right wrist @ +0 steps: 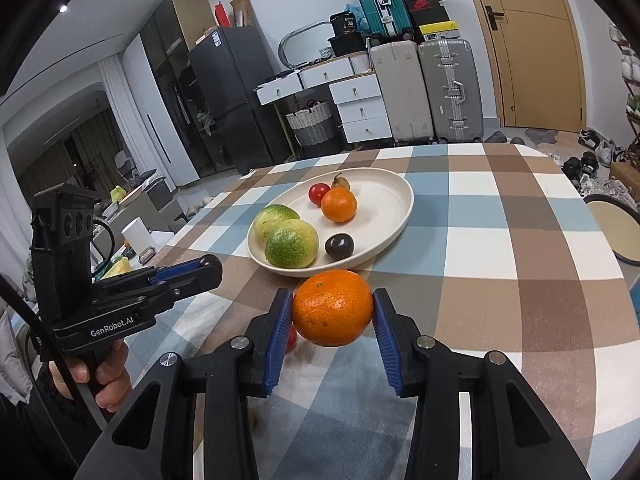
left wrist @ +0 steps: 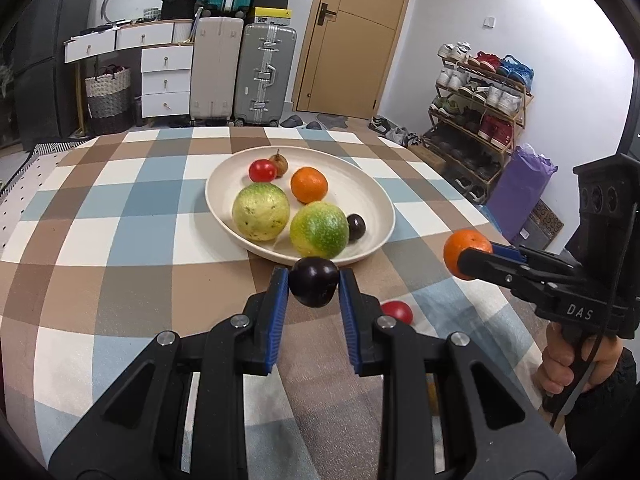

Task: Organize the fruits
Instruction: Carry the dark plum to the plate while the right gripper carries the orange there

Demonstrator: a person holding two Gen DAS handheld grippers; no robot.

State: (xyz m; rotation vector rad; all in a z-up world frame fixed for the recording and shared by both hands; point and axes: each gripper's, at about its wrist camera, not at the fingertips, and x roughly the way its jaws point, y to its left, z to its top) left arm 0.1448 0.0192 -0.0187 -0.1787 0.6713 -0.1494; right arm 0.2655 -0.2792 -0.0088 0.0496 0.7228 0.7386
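Left gripper (left wrist: 314,286) clamps a dark plum (left wrist: 313,287), lifted just before the plate (left wrist: 376,196). Right gripper (right wrist: 333,310) clamps an orange (right wrist: 333,307) above the table (right wrist: 500,264), near the plate.

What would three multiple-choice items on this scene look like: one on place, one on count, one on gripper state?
1. Where is the red fruit that is off the plate?
A. on the tablecloth near the grippers
B. on the floor
C. in a basket

2. How many fruits lie on the plate?
A. three
B. six
C. nine

3. What does the left gripper hold?
A. nothing
B. a green fruit
C. a dark plum

Key: 1 A, it rests on the checked cloth behind the left fingers. 2 B, two green, one orange, one red, one brown, one dark. 3 C, its pads press on the plum.
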